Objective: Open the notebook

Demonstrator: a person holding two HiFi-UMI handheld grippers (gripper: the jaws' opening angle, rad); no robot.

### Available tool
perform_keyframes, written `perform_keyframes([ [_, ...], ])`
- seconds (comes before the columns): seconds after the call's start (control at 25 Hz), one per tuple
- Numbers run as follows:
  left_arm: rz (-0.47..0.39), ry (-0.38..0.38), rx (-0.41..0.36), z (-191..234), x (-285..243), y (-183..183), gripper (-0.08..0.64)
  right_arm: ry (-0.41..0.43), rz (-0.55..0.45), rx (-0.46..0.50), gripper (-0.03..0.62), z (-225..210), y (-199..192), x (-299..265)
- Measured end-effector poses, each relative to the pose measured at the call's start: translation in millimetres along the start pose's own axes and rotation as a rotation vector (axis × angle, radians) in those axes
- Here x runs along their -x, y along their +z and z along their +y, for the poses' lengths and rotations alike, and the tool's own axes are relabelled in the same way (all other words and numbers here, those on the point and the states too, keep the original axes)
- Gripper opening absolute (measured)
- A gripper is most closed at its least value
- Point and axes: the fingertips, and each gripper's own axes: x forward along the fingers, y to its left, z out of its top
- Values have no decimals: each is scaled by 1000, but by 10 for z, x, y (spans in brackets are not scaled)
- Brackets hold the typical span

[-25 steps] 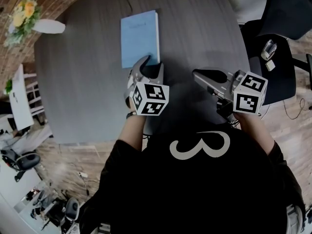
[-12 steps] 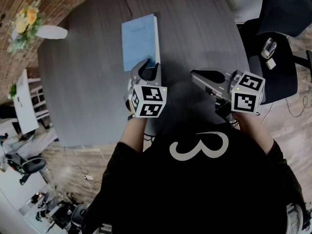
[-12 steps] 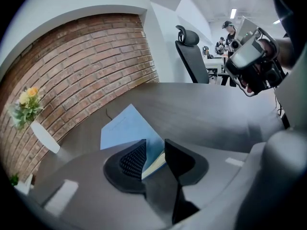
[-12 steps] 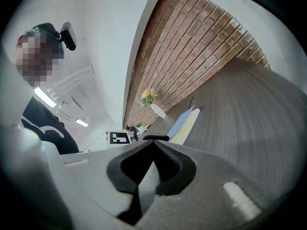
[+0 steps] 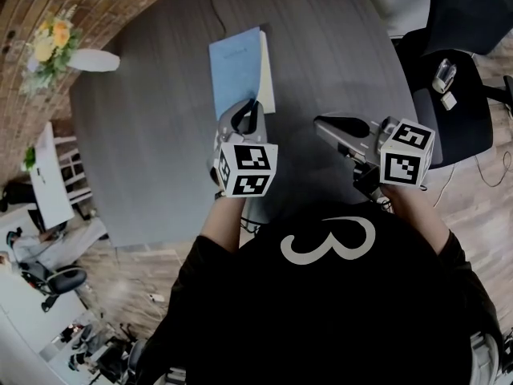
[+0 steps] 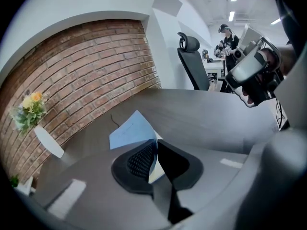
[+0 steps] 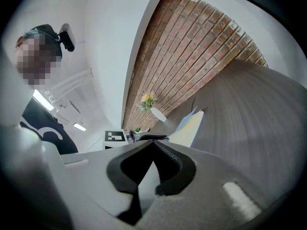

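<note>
The blue notebook (image 5: pixel 239 70) is lying on the grey table (image 5: pixel 144 143), and its cover (image 6: pixel 128 131) is being held up a little off the pale pages (image 5: pixel 267 83). The cover's near corner is being pinched by the left gripper (image 5: pixel 250 109), whose jaws have just been closing on it. The right gripper (image 5: pixel 323 124) is being held off to the side, jaws together with nothing between.

left tool (image 6: pixel 155 147) closed on notebook cover (image 6: pixel 129 131), lifted
</note>
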Motion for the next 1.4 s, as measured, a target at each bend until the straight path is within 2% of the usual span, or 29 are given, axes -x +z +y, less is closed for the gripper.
perform_keyframes([
  [0.24, -34, -26, 26, 157, 122, 59, 35, -20, -28, 16, 2, 140, 47, -92],
  [0.64, -128, -62, 173, 521, 396, 88, 31, -56, -56, 41, 2, 378, 135, -309],
  [0.88, -162, -68, 329, 852, 584, -57, 31, -55, -35, 71, 2, 569, 129, -541],
  [1.2, -198, -50, 482, 1251, 697, -335, 32, -49, 4, 96, 2, 685, 88, -851],
  [1.4, -213, -89, 600, 1347, 740, -521, 31, -40, 37, 116, 2, 794, -3, -1023],
])
